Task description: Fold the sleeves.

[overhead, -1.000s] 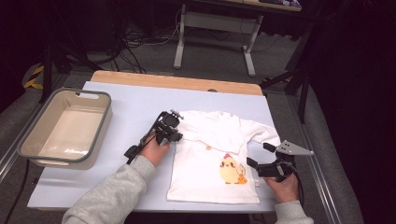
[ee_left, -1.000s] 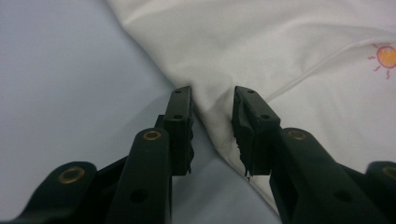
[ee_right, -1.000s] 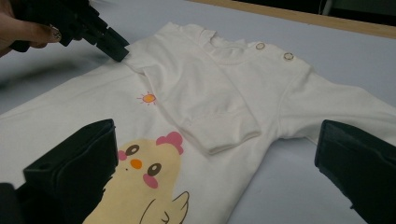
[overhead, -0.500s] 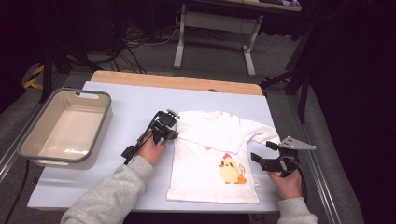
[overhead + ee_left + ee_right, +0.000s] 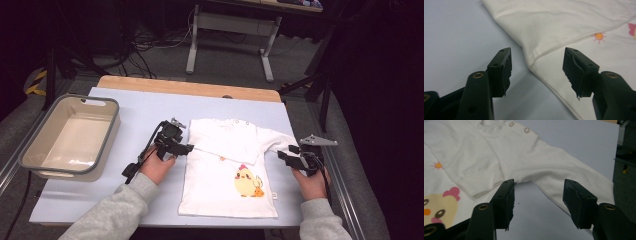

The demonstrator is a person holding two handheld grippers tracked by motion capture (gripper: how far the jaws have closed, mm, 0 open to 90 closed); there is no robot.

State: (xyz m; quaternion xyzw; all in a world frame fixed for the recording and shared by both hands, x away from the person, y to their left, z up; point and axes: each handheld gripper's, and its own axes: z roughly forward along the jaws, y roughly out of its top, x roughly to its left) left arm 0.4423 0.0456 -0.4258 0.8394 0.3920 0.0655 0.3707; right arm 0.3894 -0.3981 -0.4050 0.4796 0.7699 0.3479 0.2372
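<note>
Now your left tool [image 5: 186, 147], jaws just widening and empty, leaves the folded sleeve of the white chick-print cotton shirt [image 5: 227, 172] on the pale blue bench [image 5: 135, 107]. Your right tool [image 5: 285, 156] has been narrowing, still empty; pinch the outstretched sleeve next.

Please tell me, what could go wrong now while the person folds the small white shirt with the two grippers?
1. The left sleeve already lies folded over the shirt; the left gripper, its jaws just opening with nothing between them, is close to that fold and could drag it loose.
2. The right gripper has just been closing astride the edge of the right sleeve; it may pinch too little cloth and slip off.
</note>
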